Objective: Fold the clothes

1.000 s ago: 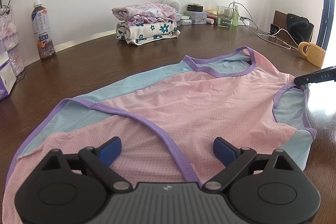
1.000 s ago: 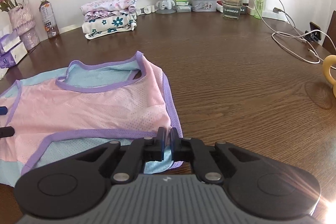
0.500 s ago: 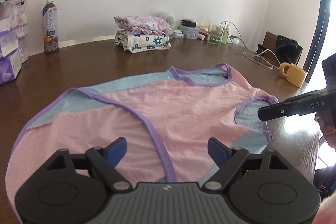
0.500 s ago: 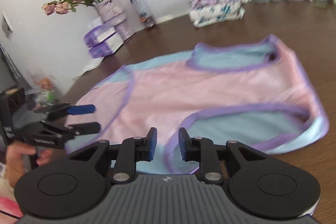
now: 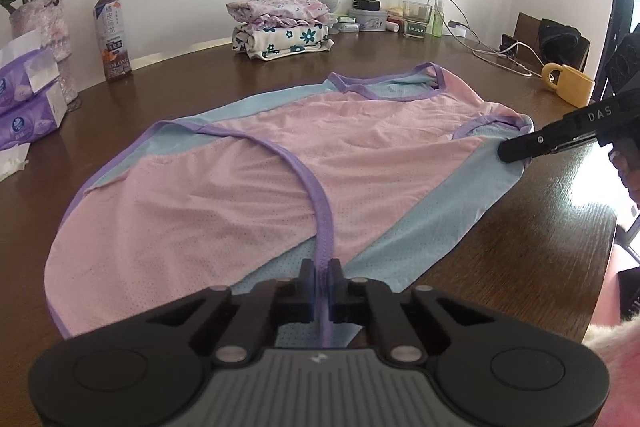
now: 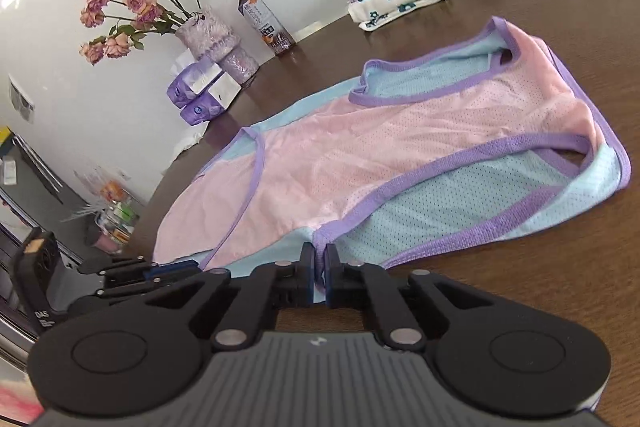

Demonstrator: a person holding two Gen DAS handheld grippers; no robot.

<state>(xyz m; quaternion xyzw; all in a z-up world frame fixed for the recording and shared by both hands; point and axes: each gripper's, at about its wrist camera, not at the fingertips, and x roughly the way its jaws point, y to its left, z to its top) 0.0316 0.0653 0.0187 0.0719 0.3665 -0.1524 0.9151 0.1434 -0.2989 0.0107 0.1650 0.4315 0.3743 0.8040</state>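
Observation:
A sleeveless mesh top (image 5: pixel 360 163), pink with light blue side panels and purple trim, lies spread flat on the brown wooden table (image 5: pixel 520 267). My left gripper (image 5: pixel 321 277) is shut on the purple armhole trim at the near edge. In the right wrist view the same top (image 6: pixel 400 147) stretches away, and my right gripper (image 6: pixel 319 263) is shut on its near edge where the purple trim meets the pink front. The right gripper (image 5: pixel 516 149) shows at the top's right side in the left view. The left gripper (image 6: pixel 172 269) appears low at the left.
A stack of folded floral clothes (image 5: pixel 280 27) sits at the back by the wall. A tea bottle (image 5: pixel 112 35), a vase of roses (image 6: pixel 216 35) and tissue packs (image 5: pixel 28 95) stand on the left. A yellow mug (image 5: pixel 568 87) and white cables (image 5: pixel 496 59) are at the right.
My left gripper went from wide open to shut on the purple trim. My right gripper swung round to face along the top and shut on its near edge.

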